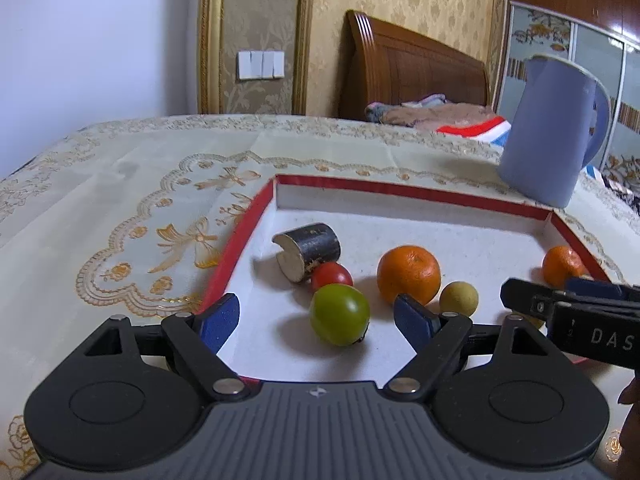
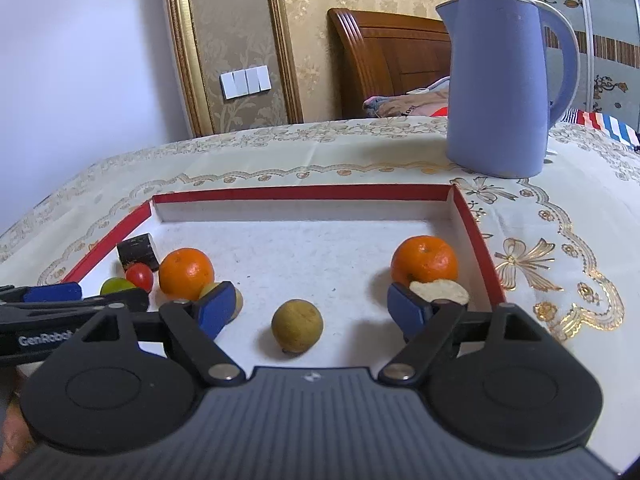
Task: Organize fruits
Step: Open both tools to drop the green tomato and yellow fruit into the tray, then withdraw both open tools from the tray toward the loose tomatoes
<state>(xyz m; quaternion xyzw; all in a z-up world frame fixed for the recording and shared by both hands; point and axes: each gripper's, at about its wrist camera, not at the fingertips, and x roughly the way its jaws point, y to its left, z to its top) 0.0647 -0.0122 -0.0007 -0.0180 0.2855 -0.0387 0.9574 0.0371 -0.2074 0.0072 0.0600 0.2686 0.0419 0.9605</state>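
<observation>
Fruit lies loose in a red-rimmed tray (image 2: 476,236) on the table. Left gripper (image 1: 316,316) stands released, jaws either side of a green fruit (image 1: 340,314), pads apart from it. Right gripper (image 2: 310,306) stands released about a brownish round fruit (image 2: 297,325). Two oranges (image 2: 186,273) (image 2: 424,260) rest beyond, well apart.

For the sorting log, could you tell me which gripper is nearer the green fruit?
Left. The left gripper frames the green fruit between open jaws; the right gripper sits further right, around a brownish fruit.
</observation>
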